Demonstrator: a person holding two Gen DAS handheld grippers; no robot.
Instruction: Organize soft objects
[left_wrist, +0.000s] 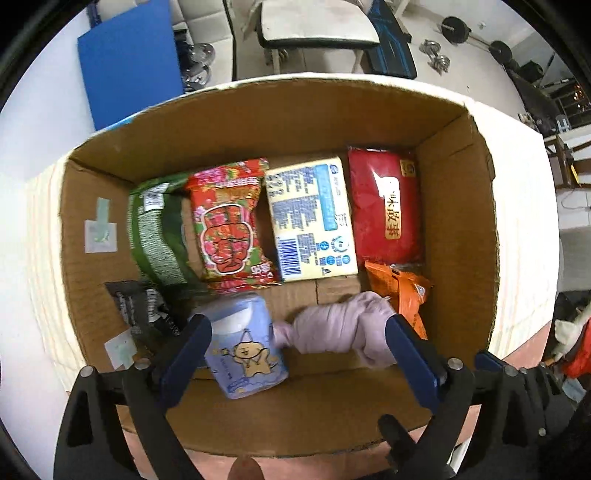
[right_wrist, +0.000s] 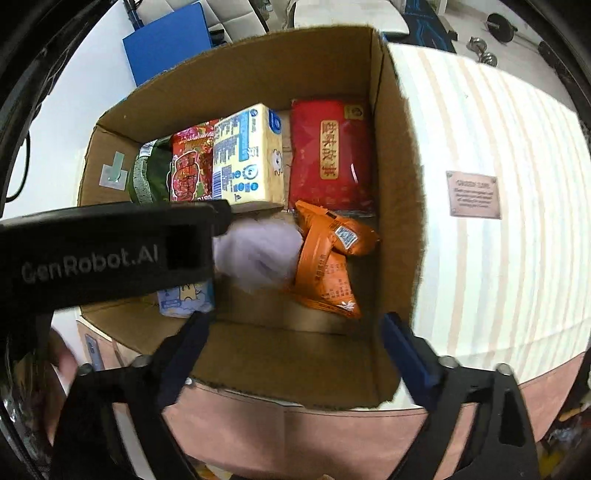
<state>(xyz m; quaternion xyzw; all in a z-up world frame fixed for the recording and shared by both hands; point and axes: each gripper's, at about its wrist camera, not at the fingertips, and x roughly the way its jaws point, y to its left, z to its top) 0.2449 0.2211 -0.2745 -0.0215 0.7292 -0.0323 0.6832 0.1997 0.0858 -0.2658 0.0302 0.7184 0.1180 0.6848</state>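
Packing appears well advanced — the cardboard box (left_wrist: 458, 206) on the table (right_wrist: 498, 147) already holds most of what is in view. Along the box's far wall sits a row: a green packet (left_wrist: 155, 229) nearest the left wall, then a red floral packet (left_wrist: 229, 225), a cream tissue pack (left_wrist: 314, 218) lying label-up, and a red pack (left_wrist: 384, 206) against the right wall. Nearer the box's front wall lie a black packet (left_wrist: 136, 306) in the left corner, a pale blue tissue pack (left_wrist: 243, 347) with a cartoon figure, a lilac cloth bundle (left_wrist: 340, 328) at the middle, and an orange packet (left_wrist: 406, 291) slumped toward the right wall. The left claw (left_wrist: 295, 347) hangs over the box's front part, spread wide and gripping nothing; the blue pack and the lilac bundle lie between its fingers, untouched as far as can be judged. The right claw (right_wrist: 295, 332) waits above the front wall, likewise wide apart and empty. Judged remaining: squaring up the loose front row. No soft item is visible outside the box.
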